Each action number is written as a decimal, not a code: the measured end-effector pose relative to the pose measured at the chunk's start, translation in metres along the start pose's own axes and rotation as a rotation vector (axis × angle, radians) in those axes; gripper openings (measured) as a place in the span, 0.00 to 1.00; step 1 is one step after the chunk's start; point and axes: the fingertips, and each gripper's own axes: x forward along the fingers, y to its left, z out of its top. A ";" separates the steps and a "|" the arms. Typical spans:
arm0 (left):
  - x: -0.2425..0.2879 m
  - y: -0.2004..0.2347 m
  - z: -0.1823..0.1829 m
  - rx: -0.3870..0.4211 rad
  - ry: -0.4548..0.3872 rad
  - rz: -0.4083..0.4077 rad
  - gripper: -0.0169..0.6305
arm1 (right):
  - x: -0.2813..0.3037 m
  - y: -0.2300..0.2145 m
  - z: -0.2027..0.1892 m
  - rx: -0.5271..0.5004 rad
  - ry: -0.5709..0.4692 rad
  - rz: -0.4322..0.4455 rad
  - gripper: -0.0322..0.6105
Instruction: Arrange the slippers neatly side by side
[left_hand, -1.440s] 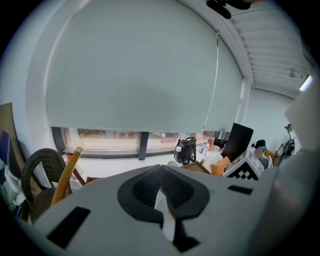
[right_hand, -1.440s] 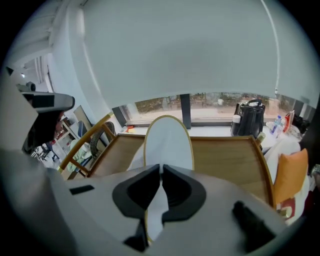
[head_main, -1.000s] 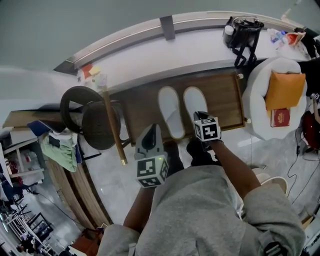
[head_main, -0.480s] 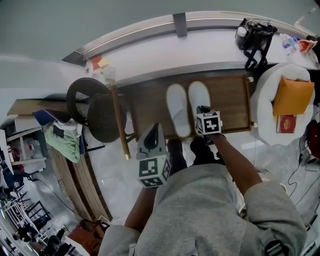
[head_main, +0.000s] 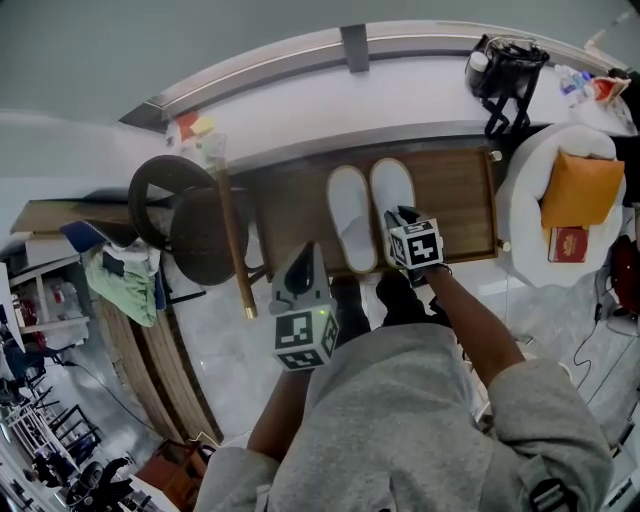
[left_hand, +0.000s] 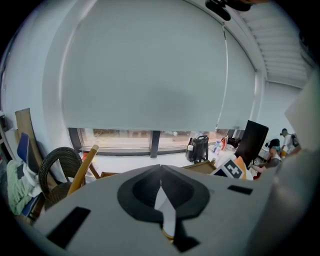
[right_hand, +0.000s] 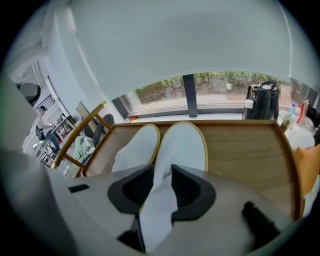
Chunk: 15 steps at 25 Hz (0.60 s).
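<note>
Two white slippers lie side by side, toes pointing away, on a low wooden platform (head_main: 455, 200): the left slipper (head_main: 349, 215) (right_hand: 137, 147) and the right slipper (head_main: 392, 195) (right_hand: 182, 145), touching along their sides. My right gripper (head_main: 400, 215) (right_hand: 162, 170) points down at the right slipper's heel. Its jaws have just been opening and the heel edge still sits between them. My left gripper (head_main: 300, 265) (left_hand: 160, 170) hangs back over the floor, left of the slippers, shut with nothing in it.
A wicker chair (head_main: 180, 225) and a leaning wooden pole (head_main: 232, 240) stand left of the platform. A black bag (head_main: 503, 65) sits on the window ledge. A white round seat (head_main: 520, 215) with an orange cushion (head_main: 575, 190) is at the right. The person's dark shoes (head_main: 345, 305) stand just before the platform.
The right gripper has shifted slightly toward the left slipper with the right slipper's heel, and the slippers now lie closer together. The left gripper has kept still.
</note>
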 end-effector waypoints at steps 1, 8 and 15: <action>0.001 -0.001 0.000 0.001 -0.001 -0.003 0.05 | -0.002 0.002 0.001 0.002 -0.002 0.018 0.22; 0.005 -0.015 0.006 0.015 -0.020 -0.040 0.05 | -0.042 0.002 0.016 -0.035 -0.059 0.083 0.29; 0.012 -0.034 0.011 0.041 -0.036 -0.081 0.05 | -0.103 -0.014 0.044 -0.130 -0.168 0.066 0.29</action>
